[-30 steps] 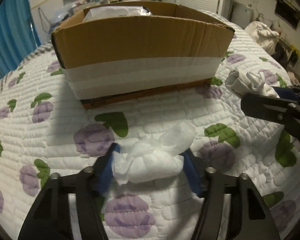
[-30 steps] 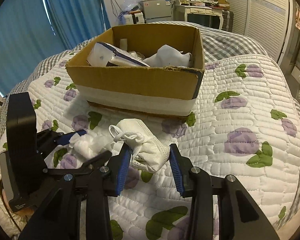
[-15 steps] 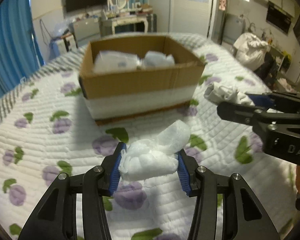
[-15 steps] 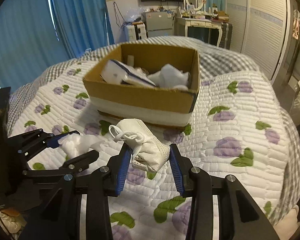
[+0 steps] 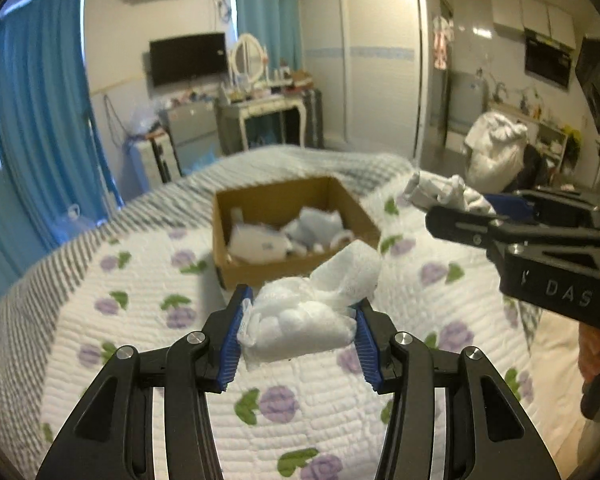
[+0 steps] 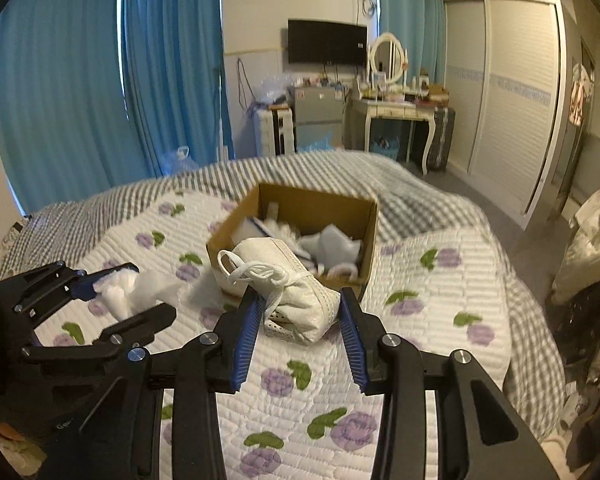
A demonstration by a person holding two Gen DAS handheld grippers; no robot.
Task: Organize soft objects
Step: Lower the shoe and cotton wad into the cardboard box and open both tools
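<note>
My left gripper [image 5: 300,324] is shut on a white bag of cotton balls [image 5: 300,320], held high above the bed; it also shows in the right wrist view [image 6: 132,288]. My right gripper [image 6: 300,320] is shut on a white face mask [image 6: 288,292] with its ear loops hanging at the left; it shows at the right of the left wrist view [image 5: 448,196]. An open cardboard box [image 5: 256,208] sits on the bed ahead and below, holding white soft items [image 6: 332,248]. Both grippers are short of the box.
The bed has a white quilt with purple flowers [image 6: 440,320] over a grey checked cover [image 6: 420,208]. Blue curtains [image 6: 100,80], a dressing table [image 6: 392,108] and a wardrobe [image 6: 508,92] stand behind. A white bundle [image 5: 496,152] lies at the right.
Both grippers have risen well above the bed with their loads. The box now looks smaller and lower, and its inside is visible from above.
</note>
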